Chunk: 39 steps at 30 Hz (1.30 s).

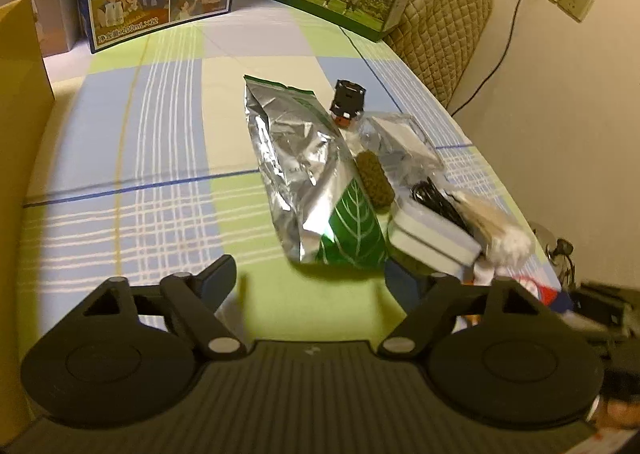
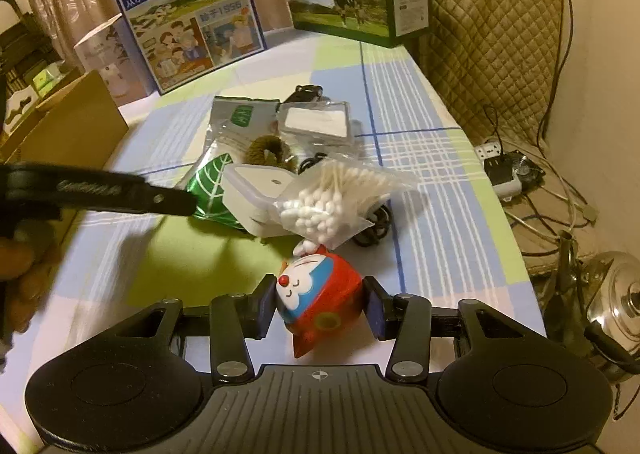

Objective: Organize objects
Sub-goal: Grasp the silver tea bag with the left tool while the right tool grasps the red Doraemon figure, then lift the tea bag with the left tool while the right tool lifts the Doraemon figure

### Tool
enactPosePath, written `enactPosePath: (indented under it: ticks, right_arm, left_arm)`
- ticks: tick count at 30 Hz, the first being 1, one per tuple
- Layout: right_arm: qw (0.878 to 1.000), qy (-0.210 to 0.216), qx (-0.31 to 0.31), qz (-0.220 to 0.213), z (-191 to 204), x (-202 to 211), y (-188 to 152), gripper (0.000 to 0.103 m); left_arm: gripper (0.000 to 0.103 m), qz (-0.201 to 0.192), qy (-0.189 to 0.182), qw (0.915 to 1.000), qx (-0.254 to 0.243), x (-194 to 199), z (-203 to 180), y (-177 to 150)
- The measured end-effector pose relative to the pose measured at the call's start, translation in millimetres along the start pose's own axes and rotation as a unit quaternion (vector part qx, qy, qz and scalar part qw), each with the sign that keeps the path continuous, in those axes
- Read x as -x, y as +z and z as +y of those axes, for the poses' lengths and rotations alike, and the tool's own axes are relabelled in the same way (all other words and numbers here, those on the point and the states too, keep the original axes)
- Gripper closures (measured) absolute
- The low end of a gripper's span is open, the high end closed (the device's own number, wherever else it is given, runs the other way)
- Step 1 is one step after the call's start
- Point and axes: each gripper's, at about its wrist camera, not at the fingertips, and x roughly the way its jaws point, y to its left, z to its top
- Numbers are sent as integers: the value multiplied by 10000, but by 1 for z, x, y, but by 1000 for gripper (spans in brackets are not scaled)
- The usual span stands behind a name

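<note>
Right gripper (image 2: 319, 310) clamped on a glossy red-and-blue cartoon toy (image 2: 318, 296) – rounded, hard plastic – low over the checked tablecloth (image 2: 420, 158). Just beyond, touching its top: a clear crinkly bag of cotton swabs (image 2: 332, 202), a smooth white box (image 2: 256, 194). Left gripper (image 1: 316, 282) spread wide, empty, near a creased silver foil pouch (image 1: 304, 170) – green leaf print

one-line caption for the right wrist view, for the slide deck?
Right gripper closes on a red cartoon toy beside a bag of cotton swabs on the checked tablecloth.
</note>
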Motion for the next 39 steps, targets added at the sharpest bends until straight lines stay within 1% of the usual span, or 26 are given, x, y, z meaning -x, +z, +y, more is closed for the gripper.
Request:
enactPosePath:
  ticks: [4, 6, 8, 9, 10, 11, 12, 13, 14, 16, 21, 25, 30, 33, 36, 37, 39]
  right_arm:
    - [10000, -24, 41, 29, 3, -1, 1, 60]
    - [10000, -26, 77, 39, 4, -2, 1, 60]
    - [9999, -34, 88, 55, 5, -2, 0, 60]
    - [9999, -31, 87, 57, 5, -2, -1, 60]
    - [9999, -31, 96, 64, 5, -2, -1, 60]
    - [9999, -36, 103, 72, 6, -2, -1, 60]
    - [9999, -42, 111, 82, 6, -2, -2, 60]
    - [9999, -37, 120, 91, 7, -1, -2, 60]
    - [9999, -27, 131, 99, 8, 0, -3, 60]
    - [9998, 8, 145, 104, 11, 2, -5, 60]
    - [9995, 180, 238, 102, 21, 8, -10, 60]
    - [9983, 377, 400, 189, 36, 7, -18, 60]
    - [9962, 448, 689, 272, 56, 2, -27, 60]
    - [9951, 473, 783, 362, 59, -1, -28, 60]
    - [9932, 545, 888, 514, 60, -6, -30, 60]
    - [9927, 547, 926, 541, 61, -7, -31, 60]
    - [9923, 554, 972, 526, 61, -9, -32, 60]
  left_arm:
    - [29, 67, -82, 9998, 160, -13, 5, 8]
    - [34, 111, -134, 9996, 220, -20, 8, 11]
    - [49, 157, -175, 9993, 295, -27, 11, 14]
    - [53, 210, -243, 9989, 354, -30, 13, 15]
    - [64, 238, -338, 9983, 409, -31, 15, 15]
    - [69, 235, -421, 9978, 453, -30, 16, 15]
    - [72, 229, -409, 9978, 469, -29, 16, 15]
    - [81, 230, -411, 9978, 475, -27, 15, 14]
    - [85, 234, -414, 9977, 479, -25, 15, 13]
    - [88, 242, -363, 9983, 393, -18, 13, 10]
    - [90, 319, -296, 9982, 418, 7, 25, -11]
    - [90, 429, -215, 9982, 356, 40, 43, -44]
    - [90, 665, -123, 9974, 237, 80, 60, -81]
    - [85, 705, 42, 9974, 127, 94, 58, -91]
    - [74, 559, 141, 9983, 128, 103, 57, -91]
    - [66, 516, 150, 9984, 172, 104, 58, -90]
    - [64, 455, 171, 9986, 207, 105, 58, -87]
